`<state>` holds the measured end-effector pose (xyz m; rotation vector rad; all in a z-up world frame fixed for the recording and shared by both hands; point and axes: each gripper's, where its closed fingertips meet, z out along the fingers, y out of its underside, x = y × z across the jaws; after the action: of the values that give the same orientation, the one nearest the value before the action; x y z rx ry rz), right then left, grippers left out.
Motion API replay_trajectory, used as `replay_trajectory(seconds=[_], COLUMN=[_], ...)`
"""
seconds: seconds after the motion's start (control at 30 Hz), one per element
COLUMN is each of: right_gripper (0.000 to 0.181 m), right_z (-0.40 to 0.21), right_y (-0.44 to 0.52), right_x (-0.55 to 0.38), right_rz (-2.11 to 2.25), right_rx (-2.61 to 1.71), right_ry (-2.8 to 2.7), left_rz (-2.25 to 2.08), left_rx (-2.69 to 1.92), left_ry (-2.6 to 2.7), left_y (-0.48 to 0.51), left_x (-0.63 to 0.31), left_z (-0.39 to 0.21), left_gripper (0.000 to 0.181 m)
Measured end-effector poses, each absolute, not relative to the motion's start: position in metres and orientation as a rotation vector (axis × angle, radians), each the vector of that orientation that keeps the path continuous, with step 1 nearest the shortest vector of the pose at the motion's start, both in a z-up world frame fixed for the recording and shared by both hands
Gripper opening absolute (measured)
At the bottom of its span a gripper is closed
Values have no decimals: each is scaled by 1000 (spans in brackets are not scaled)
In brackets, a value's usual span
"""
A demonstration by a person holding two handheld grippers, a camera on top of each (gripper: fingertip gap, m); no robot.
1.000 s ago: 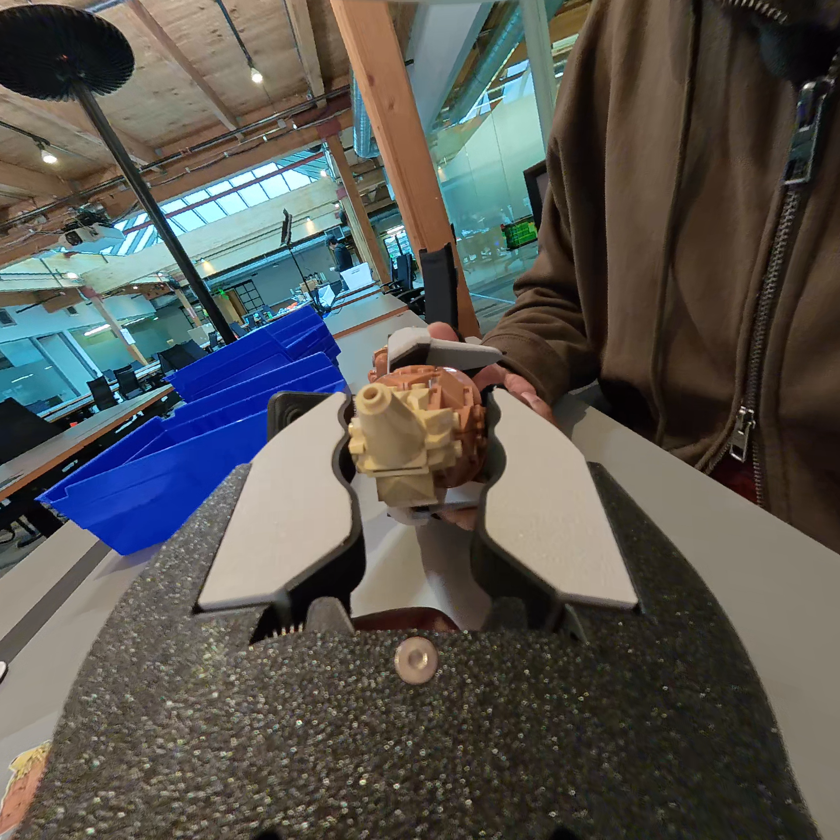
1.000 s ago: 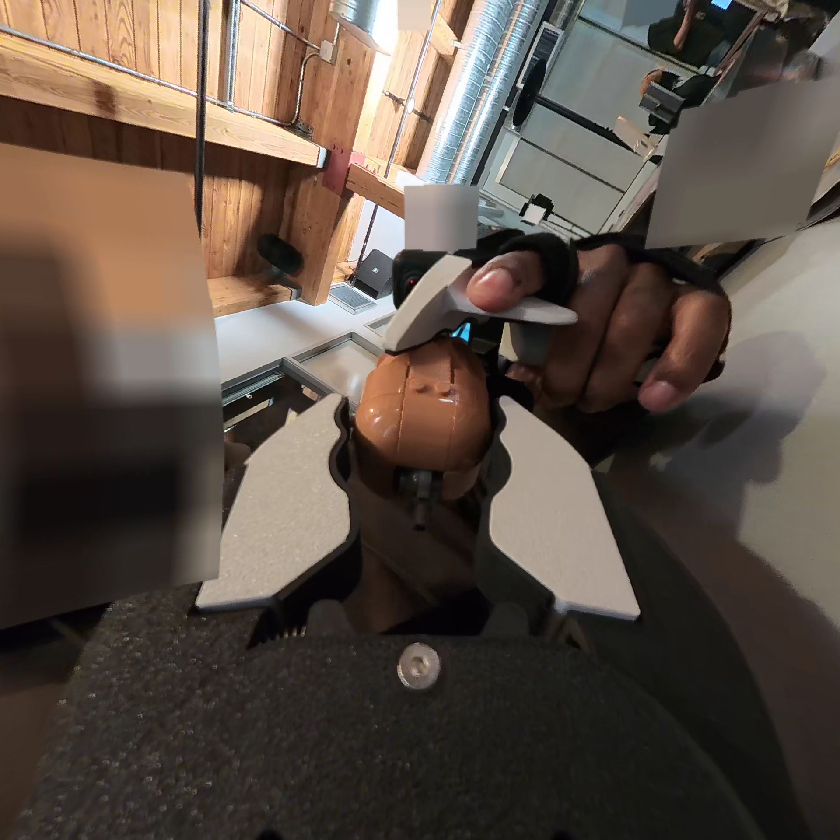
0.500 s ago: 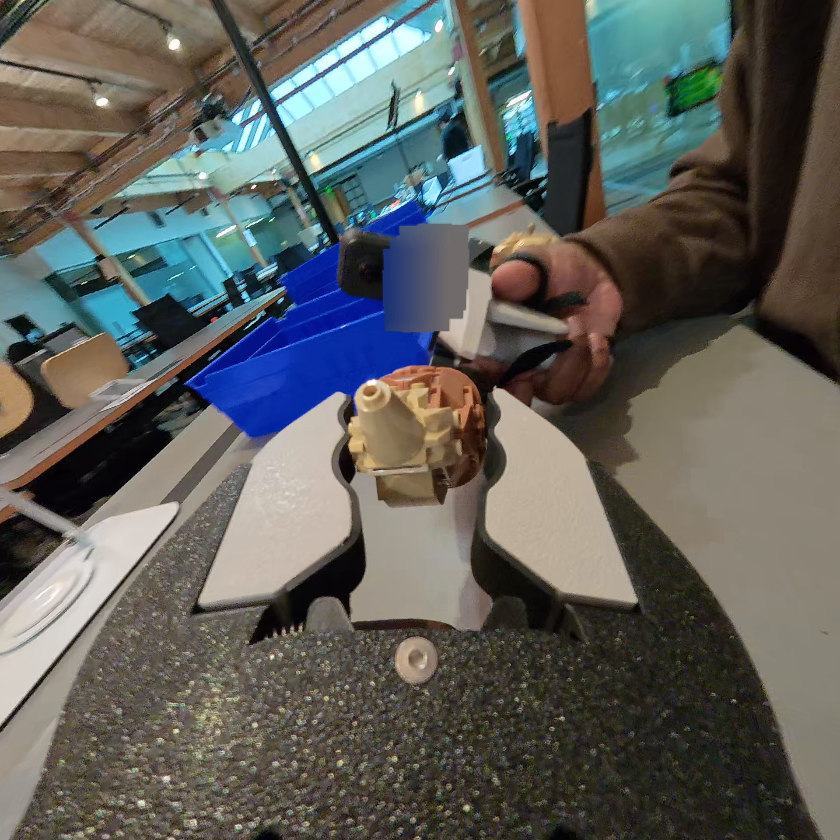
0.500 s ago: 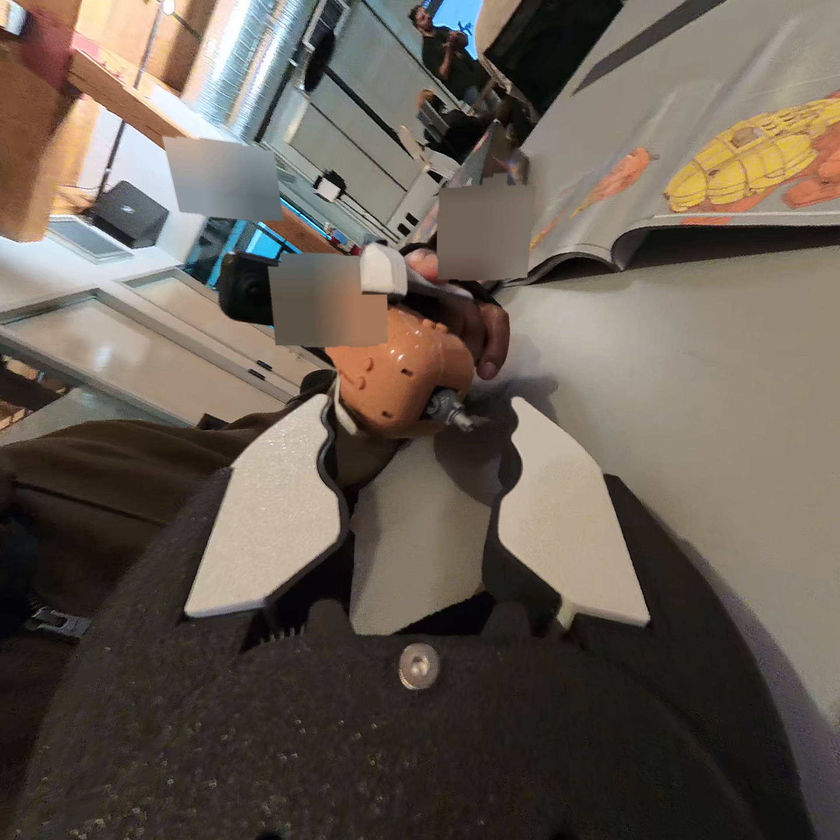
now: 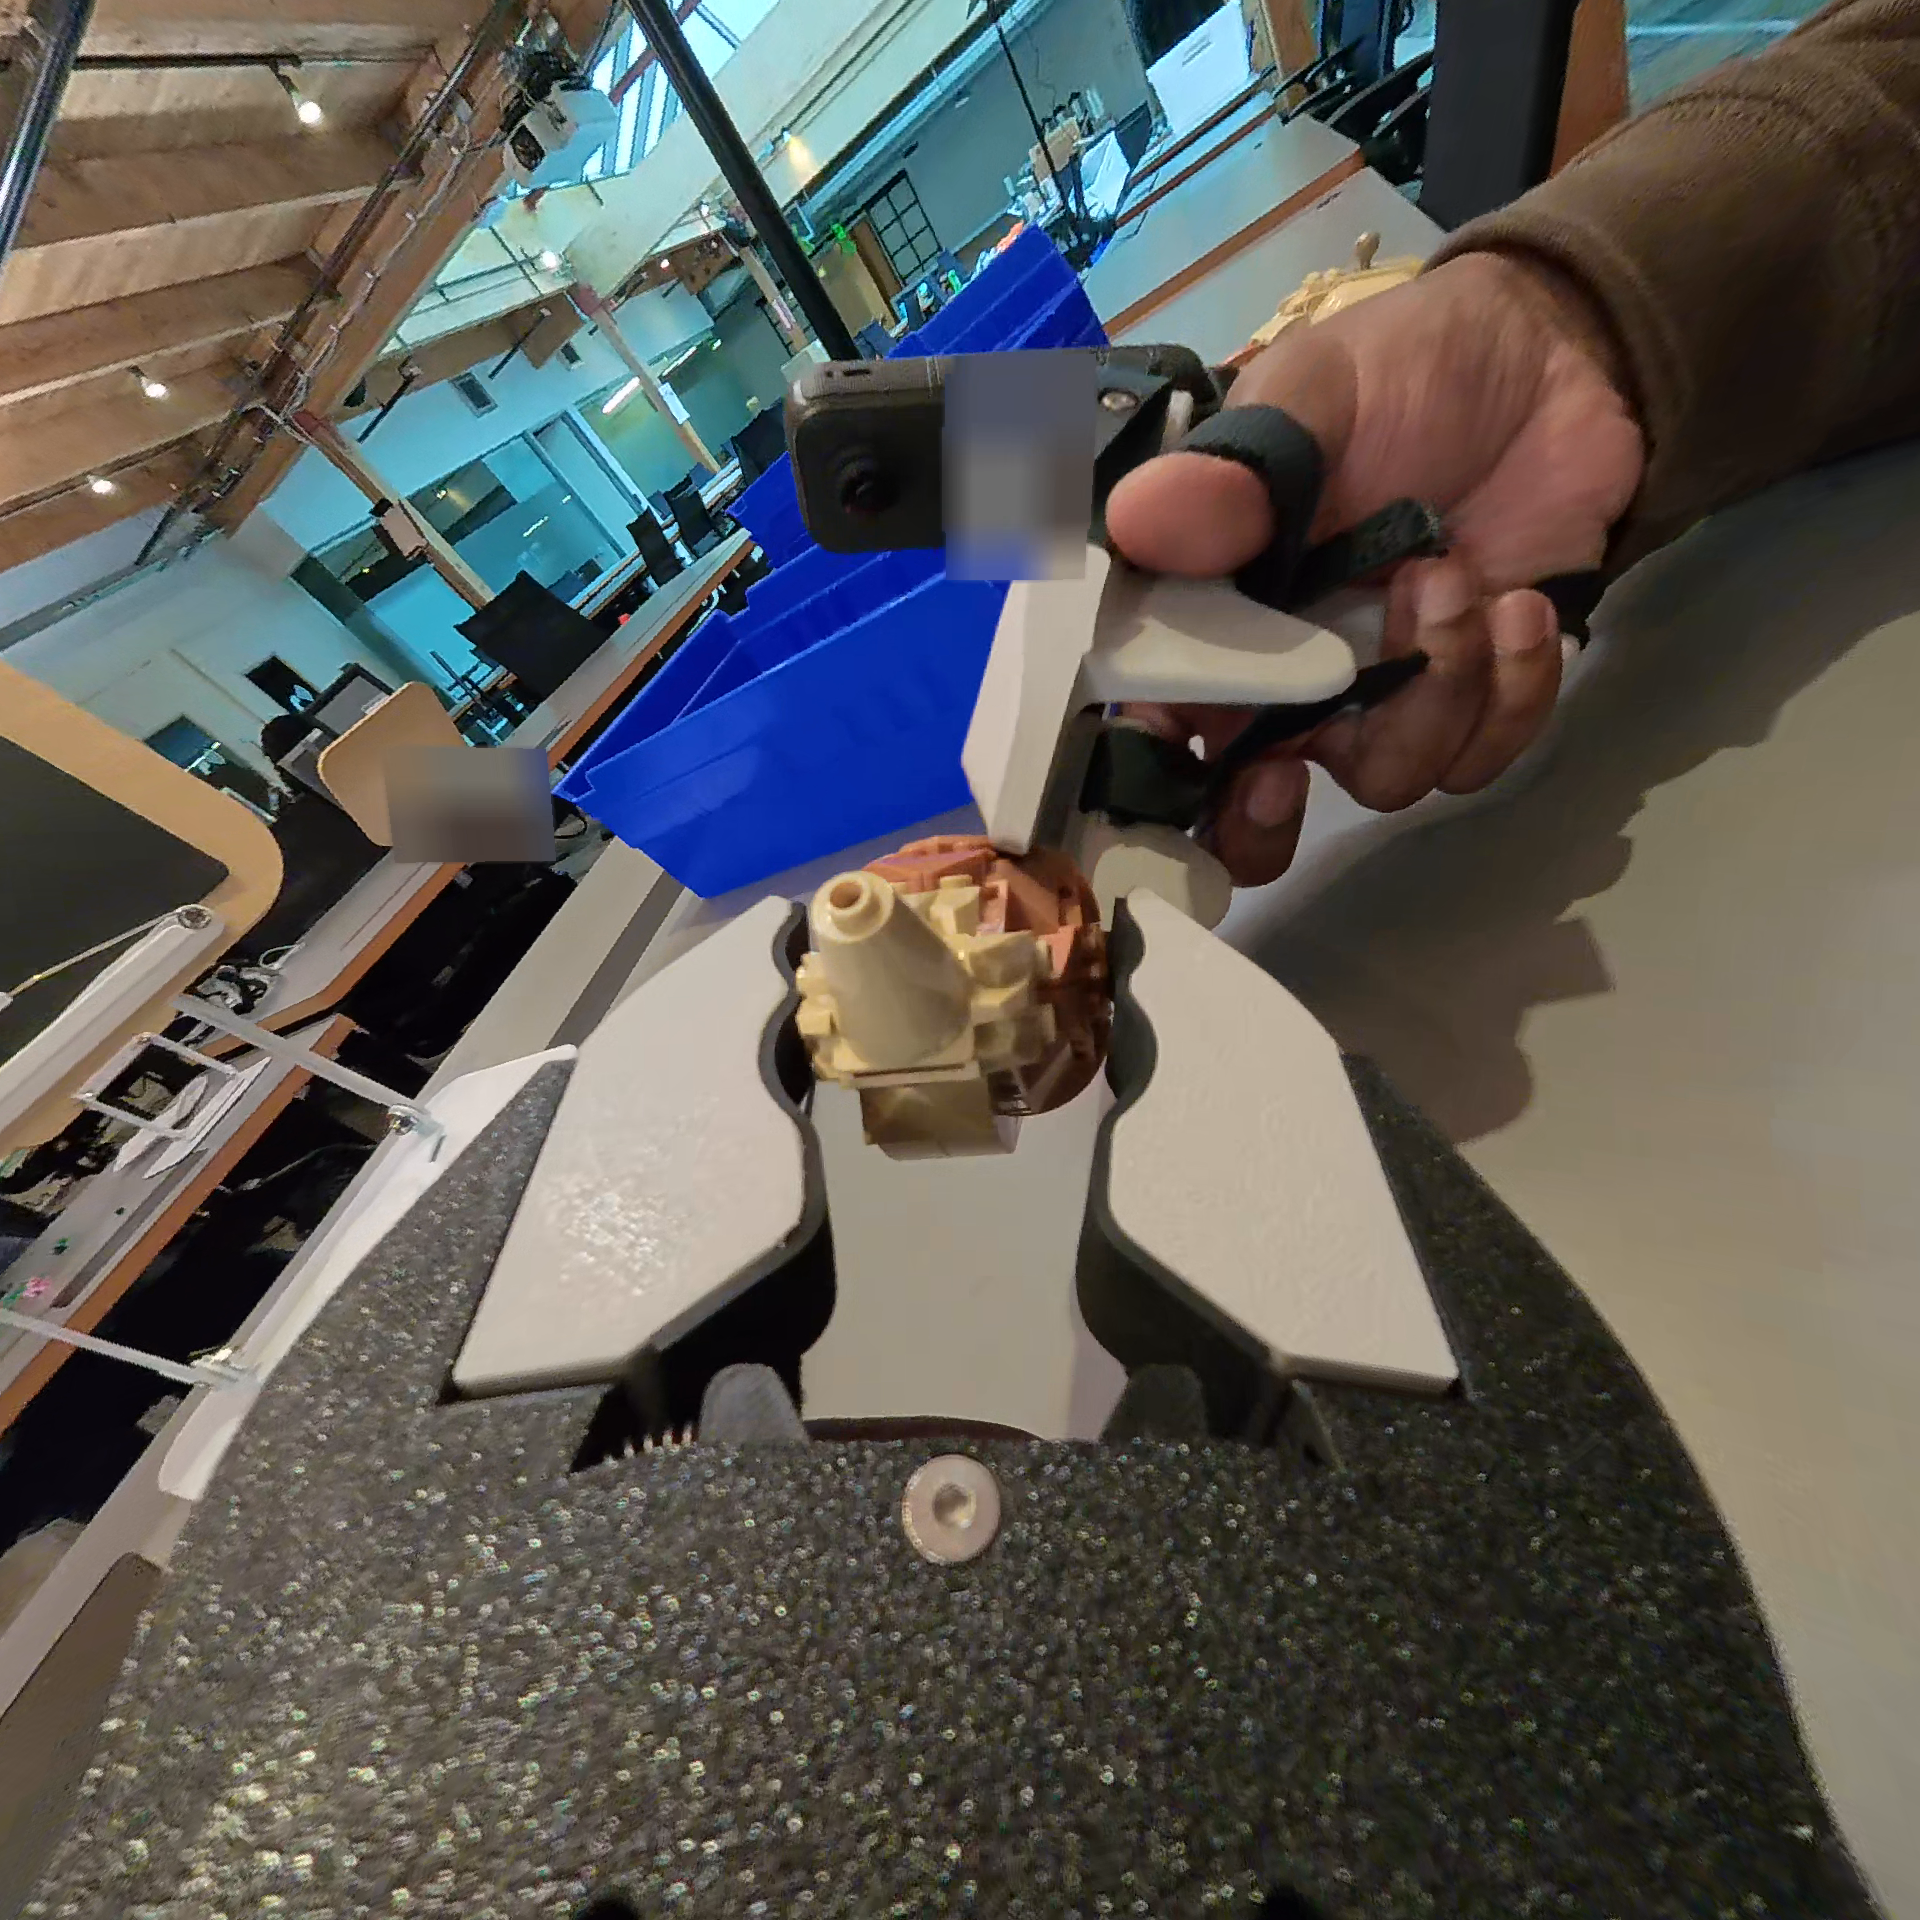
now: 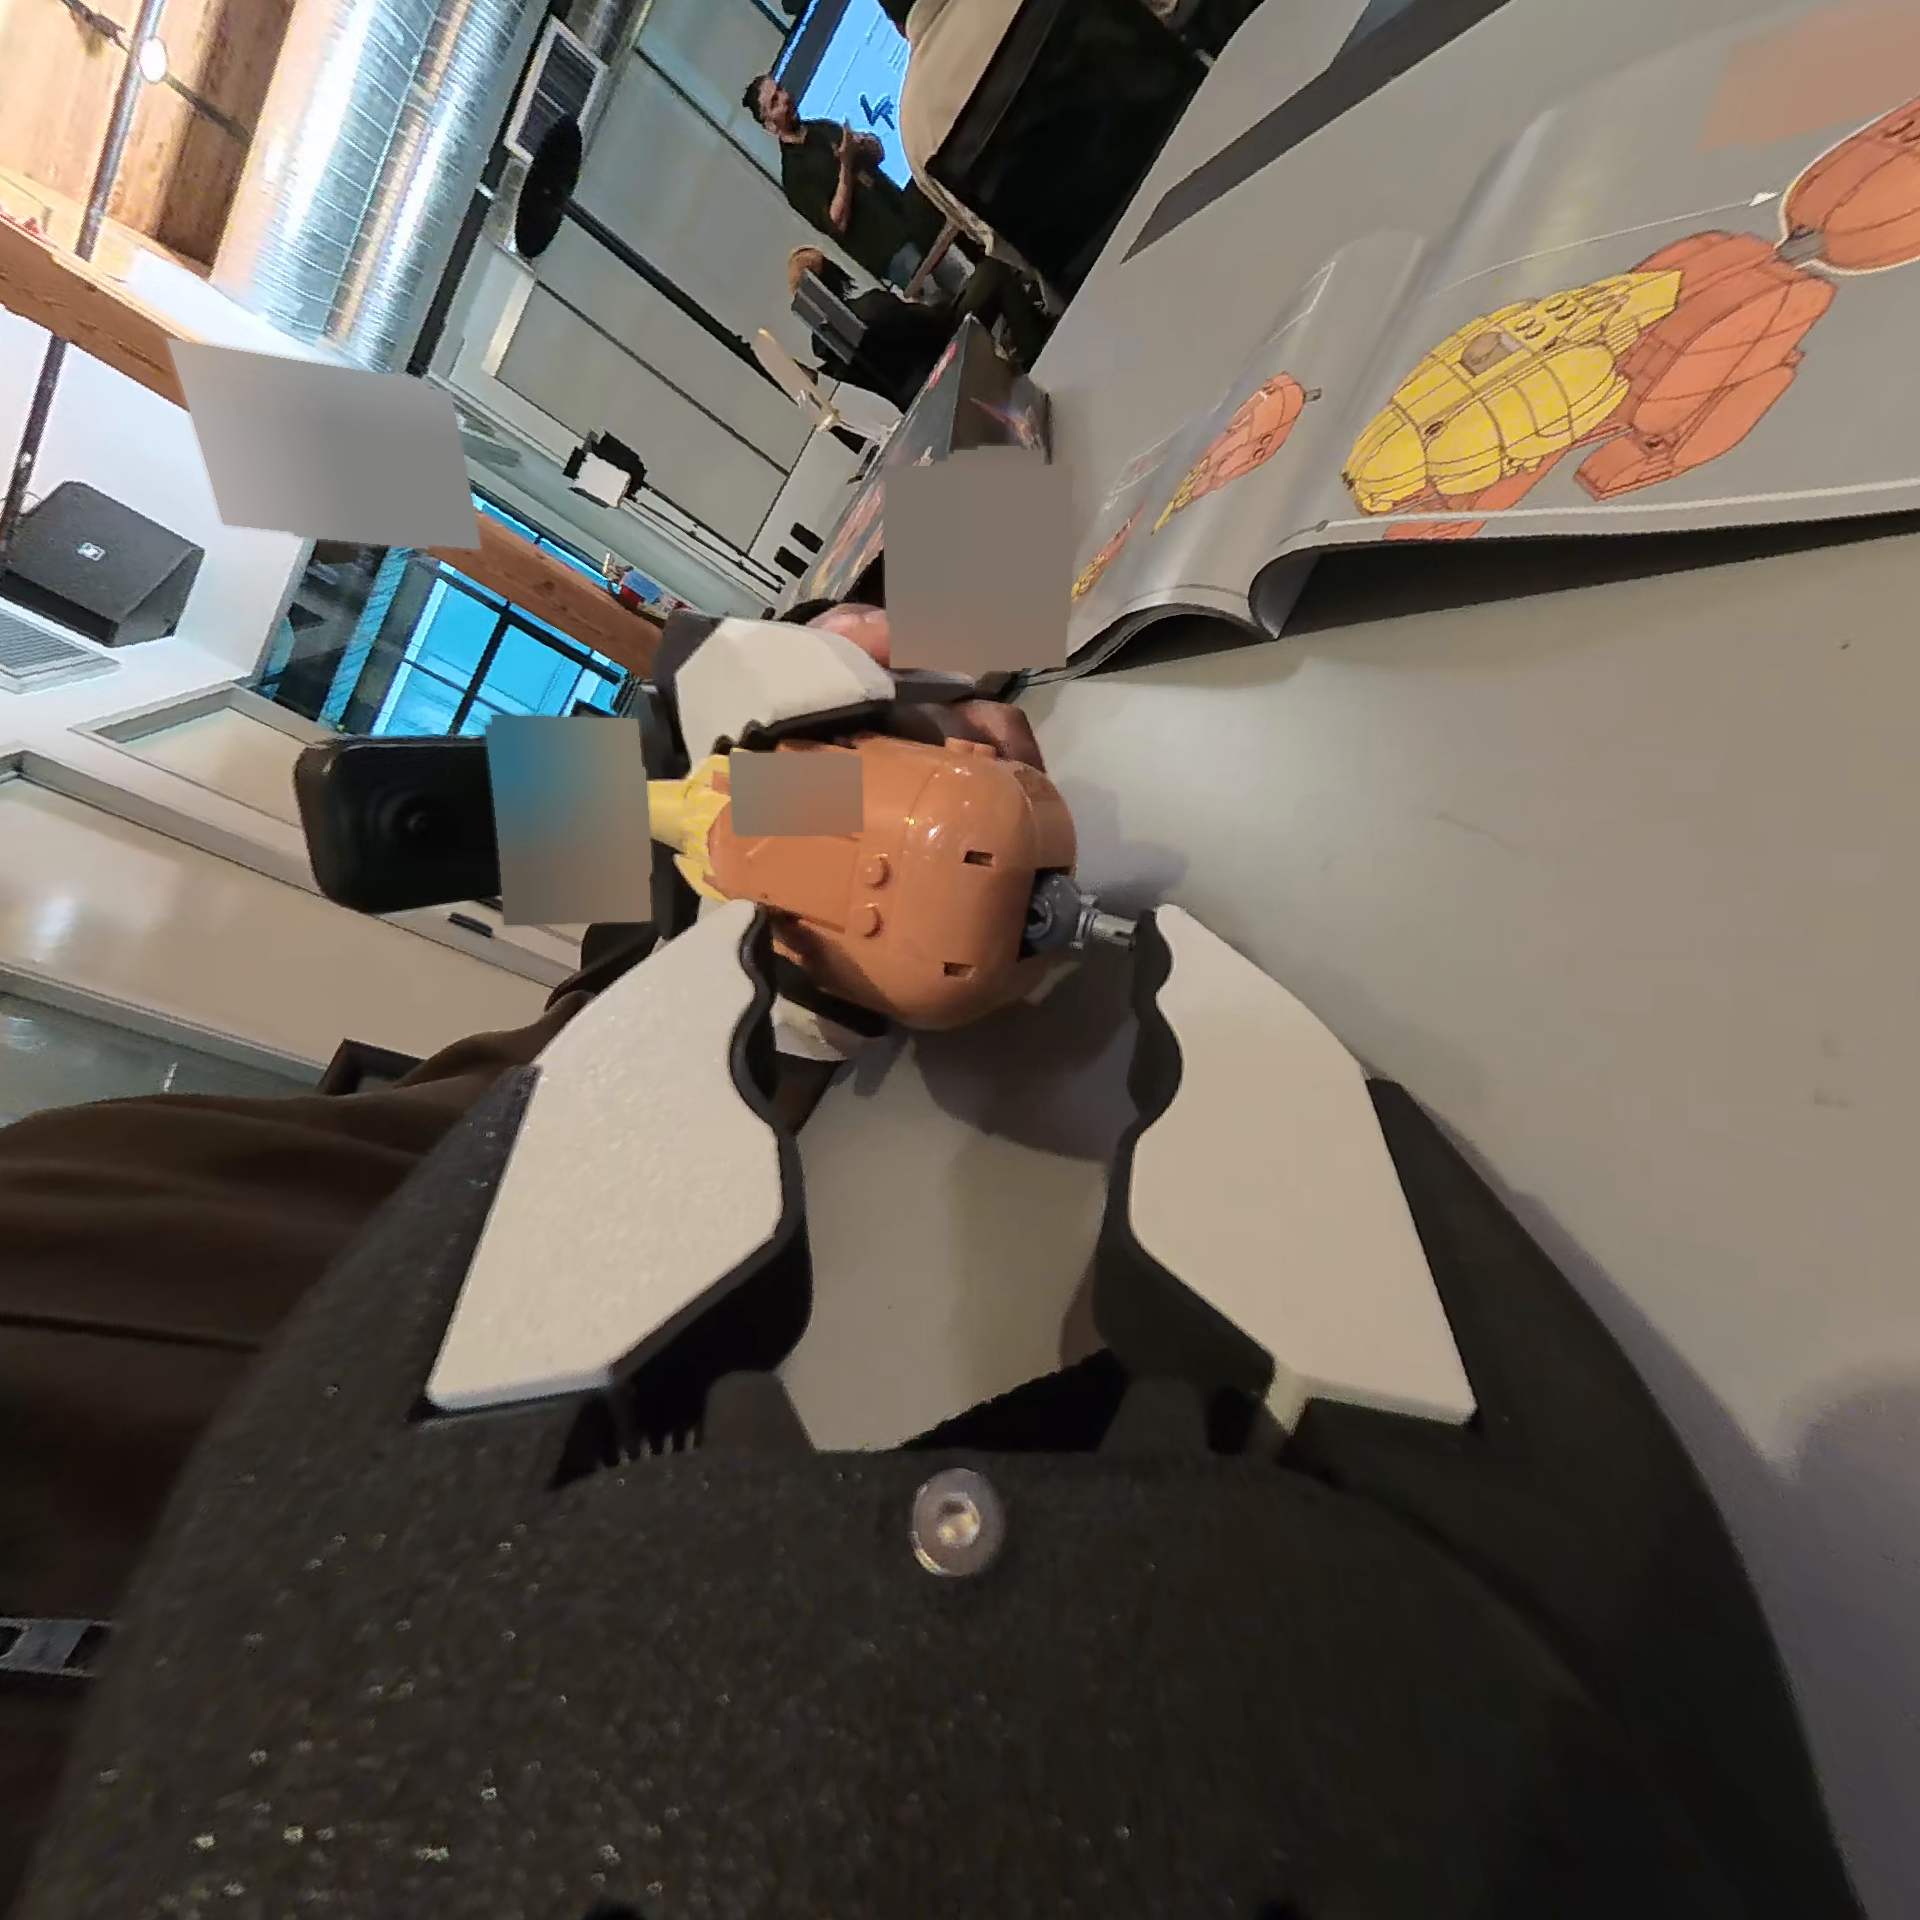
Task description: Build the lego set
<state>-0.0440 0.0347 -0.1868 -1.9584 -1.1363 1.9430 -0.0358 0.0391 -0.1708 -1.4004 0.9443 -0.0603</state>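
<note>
The left gripper (image 5: pixel 951 997) is clamped on the model (image 5: pixel 961 1003). The right gripper (image 6: pixel 951 961) stands apart, the model's grey pin (image 6: pixel 1081 920) between its fingertips.

The left gripper (image 5: pixel 951 997) is closed on the lego model (image 5: pixel 956 1023), with its two white fingers (image 5: pixel 665 1164) pressing on both sides of the model. The right gripper (image 6: pixel 951 966) has its fingers apart; the left one touches the brown shell of the model, and the right one stands just beside the grey pin at the end of the model, with a wide gap between the two. In the left wrist view the person's right hand (image 5: pixel 1455 540) holds the right gripper from above, the thumb lying under a black strap, and a brown sleeve (image 5: pixel 1745 281) covers the wrist.
</note>
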Motion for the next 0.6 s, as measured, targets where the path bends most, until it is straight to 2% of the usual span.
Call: replay_trajectory(seconds=[0.33,0.6], right_gripper=[72,71], right_z=[-184,-173], right_y=[41,63], right_x=[-40,-16], right_rz=[1927,1679], right_rx=[-1916,-1726], right_ry=[-1124,-1190], left_rz=[-60,-329], left_rx=[-1428,-1441], left_ry=[897,675], left_y=[44,47], left_x=[-43,-57], left_z=[-171,-159], left_gripper=[55,55])
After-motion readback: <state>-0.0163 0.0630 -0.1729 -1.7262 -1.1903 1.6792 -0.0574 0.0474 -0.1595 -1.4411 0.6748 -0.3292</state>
